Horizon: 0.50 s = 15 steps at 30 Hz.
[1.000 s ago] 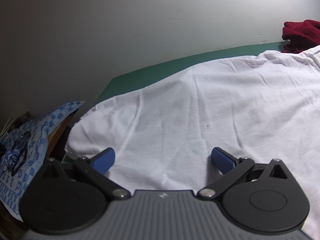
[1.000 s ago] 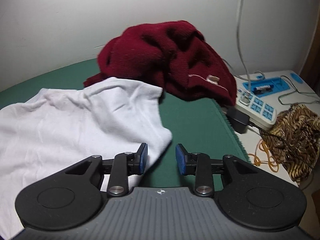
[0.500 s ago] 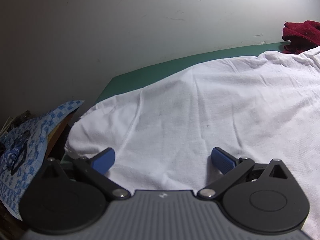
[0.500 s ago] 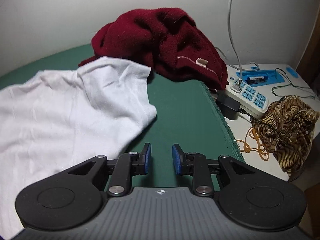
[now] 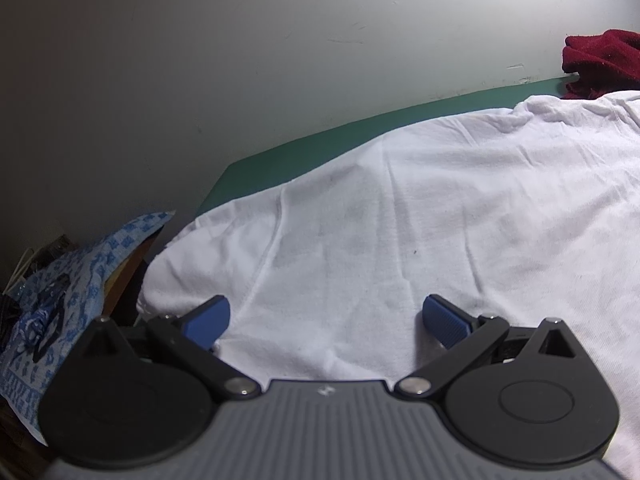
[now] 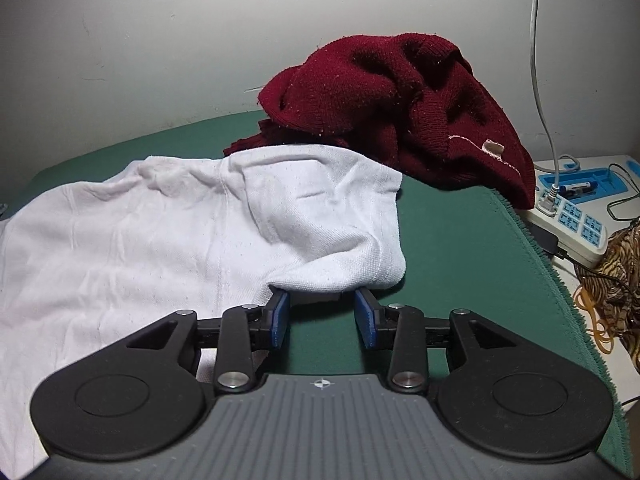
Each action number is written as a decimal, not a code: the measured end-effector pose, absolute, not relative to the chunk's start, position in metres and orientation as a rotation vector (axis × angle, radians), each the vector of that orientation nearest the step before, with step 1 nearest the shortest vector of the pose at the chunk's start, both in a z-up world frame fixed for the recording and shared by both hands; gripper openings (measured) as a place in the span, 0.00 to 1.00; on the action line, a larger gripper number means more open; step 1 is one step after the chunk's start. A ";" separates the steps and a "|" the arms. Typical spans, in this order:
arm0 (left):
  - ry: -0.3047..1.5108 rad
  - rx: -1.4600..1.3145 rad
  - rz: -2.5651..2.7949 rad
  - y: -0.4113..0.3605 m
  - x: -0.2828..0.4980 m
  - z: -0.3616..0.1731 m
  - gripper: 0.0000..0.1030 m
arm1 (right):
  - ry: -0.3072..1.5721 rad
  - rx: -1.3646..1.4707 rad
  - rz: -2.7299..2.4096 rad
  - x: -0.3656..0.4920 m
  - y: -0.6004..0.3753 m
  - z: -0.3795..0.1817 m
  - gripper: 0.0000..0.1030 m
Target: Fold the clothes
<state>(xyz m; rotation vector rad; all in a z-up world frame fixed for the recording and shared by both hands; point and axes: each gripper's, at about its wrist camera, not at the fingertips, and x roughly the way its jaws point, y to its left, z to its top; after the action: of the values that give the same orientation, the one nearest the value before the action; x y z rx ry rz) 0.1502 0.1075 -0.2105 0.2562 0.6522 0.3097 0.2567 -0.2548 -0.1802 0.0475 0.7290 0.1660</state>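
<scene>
While the left gripper (image 5: 326,320) hangs low over the white t-shirt (image 5: 420,232), its blue pads sit wide apart with nothing pinched, the fabric just lying under them, probably waiting to grab the near hem. The shirt is thin, wrinkly cotton spread over most of the green mat (image 5: 304,148), one sleeve reaching the mat's left edge, where a blue patterned cloth (image 5: 60,292) hangs off to the side. Over in the right wrist view, the right gripper (image 6: 322,312) is nosed up to the shirt's (image 6: 168,240) other sleeve, which lies bunched toward the mat's (image 6: 460,248) right side. Its jaws have just been opening and stand parted, the sleeve hem draped at the tips but not squeezed, so I'd guess it's lining up a pinch. A chunky maroon knit sweater (image 6: 400,112) is heaped at the far right corner, touching the shirt. Off the mat's fringed right edge sit a power strip (image 6: 576,216) and some tiger-print fabric (image 6: 616,276).
</scene>
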 end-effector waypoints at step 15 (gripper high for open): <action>0.652 0.253 0.305 0.109 0.150 -0.211 0.99 | 0.735 0.288 0.065 0.234 -0.305 -0.169 0.23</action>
<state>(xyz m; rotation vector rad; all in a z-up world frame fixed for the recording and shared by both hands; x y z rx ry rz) 0.1501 0.1088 -0.2106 0.2530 0.6518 0.3055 0.2342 -0.3051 -0.1694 0.2876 0.7353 0.0655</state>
